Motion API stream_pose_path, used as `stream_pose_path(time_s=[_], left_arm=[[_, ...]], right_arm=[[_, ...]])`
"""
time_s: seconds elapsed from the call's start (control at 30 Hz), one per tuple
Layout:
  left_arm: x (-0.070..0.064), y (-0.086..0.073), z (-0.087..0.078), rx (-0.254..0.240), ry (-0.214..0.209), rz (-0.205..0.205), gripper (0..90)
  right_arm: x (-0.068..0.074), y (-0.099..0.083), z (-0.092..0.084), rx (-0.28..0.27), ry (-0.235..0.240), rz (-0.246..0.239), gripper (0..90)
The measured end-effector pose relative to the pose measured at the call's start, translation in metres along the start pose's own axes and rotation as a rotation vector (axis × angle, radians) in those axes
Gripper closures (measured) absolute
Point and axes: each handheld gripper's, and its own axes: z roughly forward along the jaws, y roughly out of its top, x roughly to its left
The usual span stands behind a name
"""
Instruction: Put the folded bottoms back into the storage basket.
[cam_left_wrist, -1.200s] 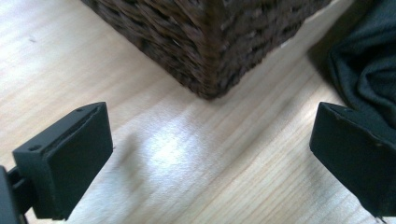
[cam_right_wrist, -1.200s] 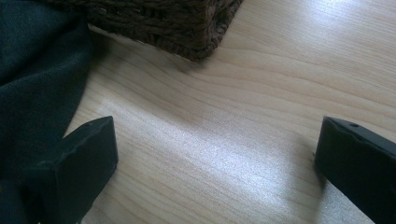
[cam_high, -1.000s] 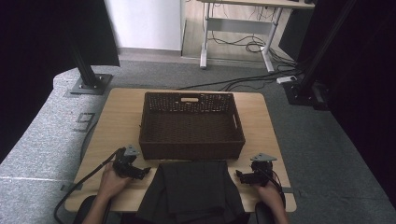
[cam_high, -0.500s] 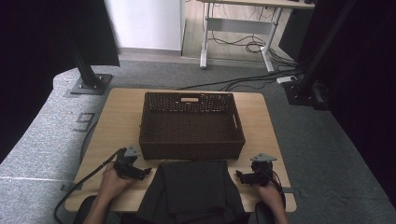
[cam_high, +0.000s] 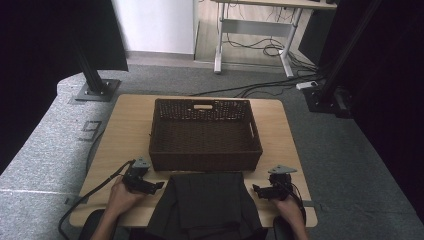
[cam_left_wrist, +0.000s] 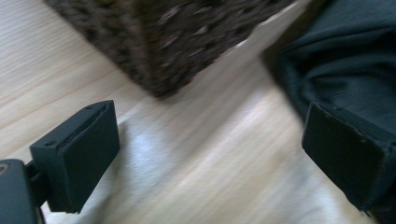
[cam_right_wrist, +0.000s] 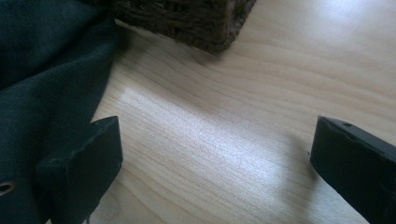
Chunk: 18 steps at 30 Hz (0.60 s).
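Dark folded cloth at near edge of bench, centred, just in front of woven basket. Basket empty, open top, sitting mid-bench, so likely the drop target for the cloth.

Left tongs just beside cloth's left edge, pointing right toward it. Jaws wide apart, just been closing a touch, nothing between them but bare wood; one tip overlapping the cloth edge in left gripper view, contact unclear.

Right tongs mirrored at cloth's right edge, pointing left. Jaws wide, nothing gripped, cloth beside one jaw.

Symmetric flanking looks like setup for a two-sided pinch and lift, keeping the fold intact. No grip yet.
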Motion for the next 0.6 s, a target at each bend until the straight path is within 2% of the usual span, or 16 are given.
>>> stream_pose_path(time_s=[0.07,0.1,0.13,0.2,0.33,0.47,0.53,0.57,0.6], left_arm=[[-0.007,0.002,-0.001,-0.005,-0.001,0.015,4.2],[-0.015,0.005,-0.002,-0.013,-0.005,0.027,4.0],[-0.015,0.005,-0.002,-0.013,-0.005,0.027,4.0],[-0.024,0.008,-0.001,-0.014,-0.021,0.041,3.8],[-0.039,0.015,-0.001,-0.008,-0.011,0.076,3.4],[-0.048,0.024,-0.007,-0.034,-0.015,0.072,3.2],[-0.055,0.029,-0.01,-0.049,0.003,0.081,3.5],[-0.057,0.03,-0.012,-0.063,-0.005,0.081,3.5],[-0.06,0.032,-0.013,-0.078,-0.033,0.061,4.0]], right_arm=[[0.003,0.002,-0.004,0.005,0.005,-0.004,2.3],[0.006,0.004,-0.007,-0.01,0.034,0.016,2.3],[0.006,0.004,-0.007,-0.01,0.034,0.016,2.3],[0.012,0.007,-0.011,-0.009,0.041,0.006,1.5],[0.017,0.01,-0.015,-0.011,0.06,0.022,0.0],[0.026,0.016,-0.021,-0.033,0.084,0.023,0.0],[0.033,0.02,-0.024,-0.04,0.105,0.018,0.0],[0.036,0.022,-0.024,-0.04,0.113,0.013,0.0],[0.039,0.023,-0.025,-0.039,0.121,0.011,0.0]])
